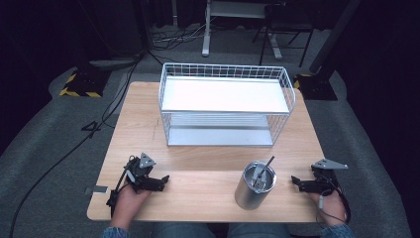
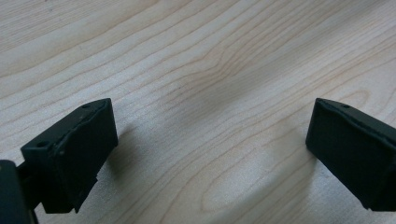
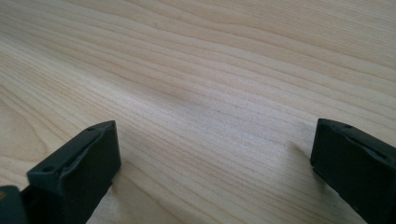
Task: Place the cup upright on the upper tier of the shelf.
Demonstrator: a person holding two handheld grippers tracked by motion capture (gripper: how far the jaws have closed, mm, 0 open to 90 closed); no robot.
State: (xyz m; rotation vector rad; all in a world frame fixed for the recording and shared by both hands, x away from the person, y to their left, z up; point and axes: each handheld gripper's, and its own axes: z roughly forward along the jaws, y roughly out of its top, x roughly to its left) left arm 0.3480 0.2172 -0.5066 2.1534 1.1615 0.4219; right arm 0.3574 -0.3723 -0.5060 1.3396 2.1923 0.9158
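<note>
Both grippers, left [image 1: 161, 180] and right [image 1: 295, 181], lay spread and empty; a careless approach risked toppling the tumbler [image 1: 255, 185] between them.

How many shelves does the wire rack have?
2. The upper shelf is the white panel at the top of the wire rack; the lower shelf sits beneath it, just above the table.

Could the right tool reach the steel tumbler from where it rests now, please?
Probably yes: the right tool lies open on the table beside the steel tumbler, with bare wood between them. The straw rising from its lid looks the only snag.
</note>
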